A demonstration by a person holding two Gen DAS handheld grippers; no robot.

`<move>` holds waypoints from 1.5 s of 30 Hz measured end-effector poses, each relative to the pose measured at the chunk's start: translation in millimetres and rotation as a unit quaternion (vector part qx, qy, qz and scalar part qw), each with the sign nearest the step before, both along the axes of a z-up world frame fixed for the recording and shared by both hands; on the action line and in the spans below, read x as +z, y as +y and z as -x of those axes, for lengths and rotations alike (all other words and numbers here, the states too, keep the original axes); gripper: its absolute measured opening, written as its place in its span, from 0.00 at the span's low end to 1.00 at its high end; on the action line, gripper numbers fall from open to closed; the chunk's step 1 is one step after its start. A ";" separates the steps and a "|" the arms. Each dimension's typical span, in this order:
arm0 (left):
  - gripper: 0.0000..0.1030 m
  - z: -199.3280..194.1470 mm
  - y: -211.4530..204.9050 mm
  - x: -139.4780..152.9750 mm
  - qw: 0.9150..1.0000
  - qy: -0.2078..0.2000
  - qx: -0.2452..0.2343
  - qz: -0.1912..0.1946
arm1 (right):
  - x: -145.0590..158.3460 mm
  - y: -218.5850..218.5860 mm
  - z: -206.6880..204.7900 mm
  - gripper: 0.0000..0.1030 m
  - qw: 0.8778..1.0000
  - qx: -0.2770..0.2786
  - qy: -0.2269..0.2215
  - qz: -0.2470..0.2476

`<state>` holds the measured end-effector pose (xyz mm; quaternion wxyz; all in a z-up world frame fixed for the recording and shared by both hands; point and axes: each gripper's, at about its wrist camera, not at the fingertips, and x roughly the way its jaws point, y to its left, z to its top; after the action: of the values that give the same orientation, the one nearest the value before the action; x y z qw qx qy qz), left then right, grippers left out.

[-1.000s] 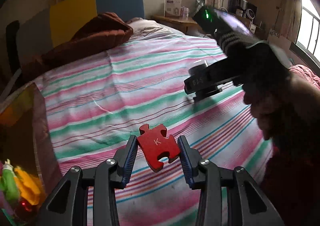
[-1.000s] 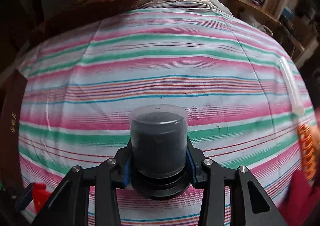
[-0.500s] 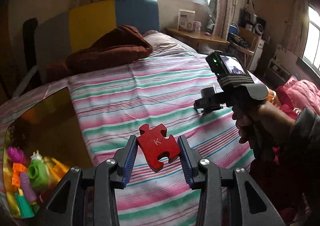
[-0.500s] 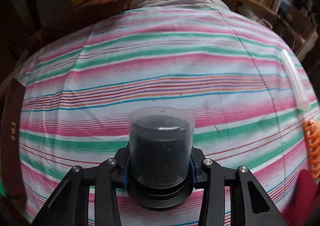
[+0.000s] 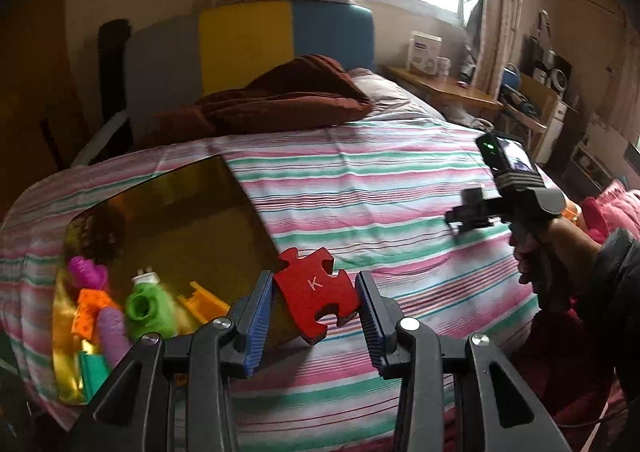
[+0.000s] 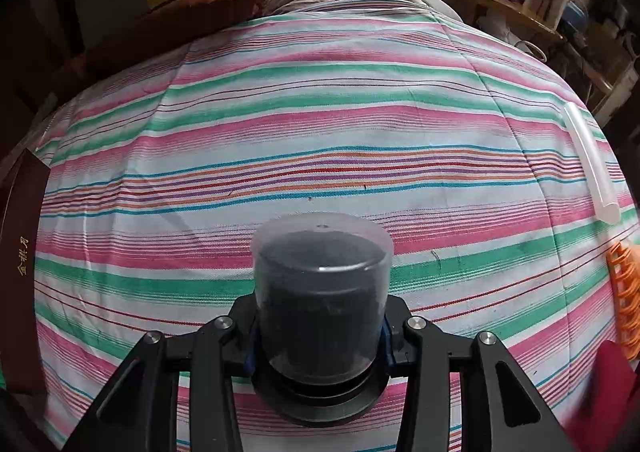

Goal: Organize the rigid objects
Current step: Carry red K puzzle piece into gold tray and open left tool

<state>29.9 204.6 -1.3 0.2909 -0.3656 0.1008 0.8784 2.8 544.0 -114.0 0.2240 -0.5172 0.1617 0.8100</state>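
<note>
Left gripper (image 5: 316,302) clamped on a red puzzle piece (image 5: 314,294) marked K, pads pressing its two side edges, piece tilted with one knob uppermost and held clear above the striped bedspread (image 5: 360,187). Down and to the left of the jaws, just beside them in the left wrist view: an amber see-through bin (image 5: 176,219) resting on the bed, long axis running away toward the headboard, near end heaped with bright plastic toys (image 5: 148,308). Probably the drop spot for the piece, so only a short move leftward and down needed; clearly the nearer of the two grippers to the bin.

Far right of the same view: right gripper (image 5: 470,213) in a person's hand (image 5: 560,248), well apart from the bin. In the right wrist view, right gripper (image 6: 318,336) closed around a dark cylindrical container (image 6: 320,292) under a clear cap, upright between the jaws, over bare bedspread. Clear tube (image 6: 592,165) and orange ribbed object (image 6: 626,292) at the right edge.

Compared with a second ago: bin barely visible at the left edge then, now filling the lower left, with the toys in plain sight; right gripper shrunk and slid toward the right edge. Grip on the red piece unchanged. Right wrist view nearly the same throughout.
</note>
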 end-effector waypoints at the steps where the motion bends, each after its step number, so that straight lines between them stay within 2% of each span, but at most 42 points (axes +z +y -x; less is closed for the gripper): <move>1: 0.40 0.9 -4.6 1.0 1.000 0.001 0.005 -0.001 | 0.0 -0.5 -0.4 0.43 1.000 0.001 0.001 -0.002; 10: 0.40 11.5 -37.0 4.8 0.999 0.005 0.047 -0.007 | -1.3 -10.8 4.2 0.42 0.999 0.019 -0.010 -0.038; 15: 0.40 18.3 -49.3 5.0 0.998 0.001 0.065 -0.008 | -1.2 -7.8 1.7 0.42 1.000 0.014 -0.004 -0.027; 22: 0.40 21.6 -63.5 3.4 0.996 0.002 0.085 -0.007 | -1.9 -13.6 2.8 0.42 0.999 0.025 -0.009 -0.043; 28: 0.40 20.8 -75.0 0.0 0.995 0.005 0.096 0.000 | 0.8 -33.5 9.3 0.42 0.993 0.046 -0.031 -0.108; 31: 0.40 21.3 -83.5 -4.2 0.994 -0.001 0.108 0.005 | 7.7 -38.9 8.6 0.42 0.995 0.061 -0.004 -0.075; 34: 0.40 25.3 -91.4 -7.9 0.992 -0.004 0.122 0.013 | 7.3 -62.9 14.5 0.42 0.992 0.120 0.010 -0.039; 36: 0.40 28.1 -96.0 -9.8 0.991 -0.007 0.130 0.015 | 3.7 -82.5 18.1 0.42 0.985 0.163 0.004 -0.049; 37: 0.40 30.0 -98.3 -10.3 0.991 -0.008 0.134 0.015 | 3.0 -86.2 18.7 0.42 0.984 0.169 0.003 -0.058; 40: 0.40 34.4 -102.7 -10.4 0.990 -0.007 0.143 0.016 | 2.9 -82.0 18.0 0.42 0.987 0.159 0.008 -0.038; 45: 0.40 42.4 -103.9 -12.6 0.989 -0.013 0.148 0.021 | 1.7 -84.7 20.2 0.42 0.985 0.166 0.005 -0.049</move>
<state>-12.5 100.6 -13.8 0.1512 -0.3939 0.0597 0.9047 -17.4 459.3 -112.2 0.1105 -0.5214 0.0348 0.8454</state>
